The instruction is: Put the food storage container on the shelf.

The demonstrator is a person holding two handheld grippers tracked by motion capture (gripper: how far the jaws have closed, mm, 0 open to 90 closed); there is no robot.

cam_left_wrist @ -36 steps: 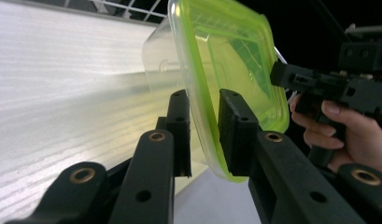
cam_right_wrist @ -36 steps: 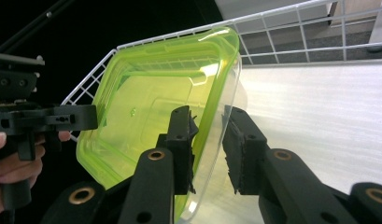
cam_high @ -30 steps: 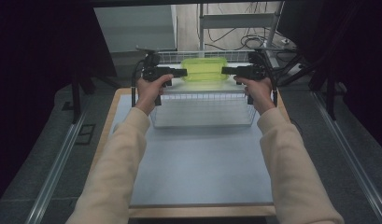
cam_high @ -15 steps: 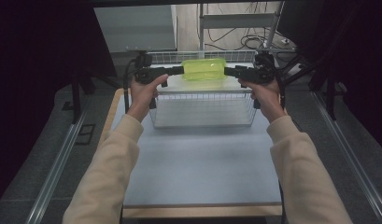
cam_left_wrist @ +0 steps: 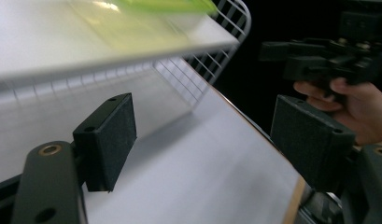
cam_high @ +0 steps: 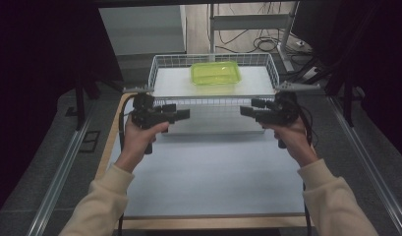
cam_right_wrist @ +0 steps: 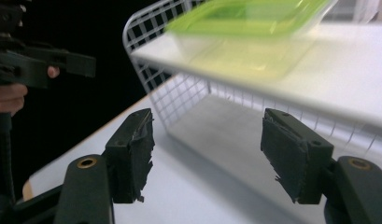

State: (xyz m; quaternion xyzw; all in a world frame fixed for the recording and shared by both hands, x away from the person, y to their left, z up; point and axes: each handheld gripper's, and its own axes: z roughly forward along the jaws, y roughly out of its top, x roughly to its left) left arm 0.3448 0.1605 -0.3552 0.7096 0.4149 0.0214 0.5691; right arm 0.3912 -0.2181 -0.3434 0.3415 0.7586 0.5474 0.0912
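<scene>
A translucent green container lies on the white top surface inside a white wire basket at the far end of the table. My left gripper and right gripper hover in front of the basket, tips pointing at each other, well apart. Both sets of jaws have just been opening and nothing is between them. In the left gripper view the left gripper gapes over the table, with the container at the top. The right gripper stands wide too, below the container.
The white table top stretches from the basket toward the person. Its wooden edge runs along the left. Metal rails flank the table on the floor. Cables and a frame stand behind the basket.
Both grippers have let go at the green container's ends and pulled back toward the person, in front of the basket. The container stays on the basket's top surface.
</scene>
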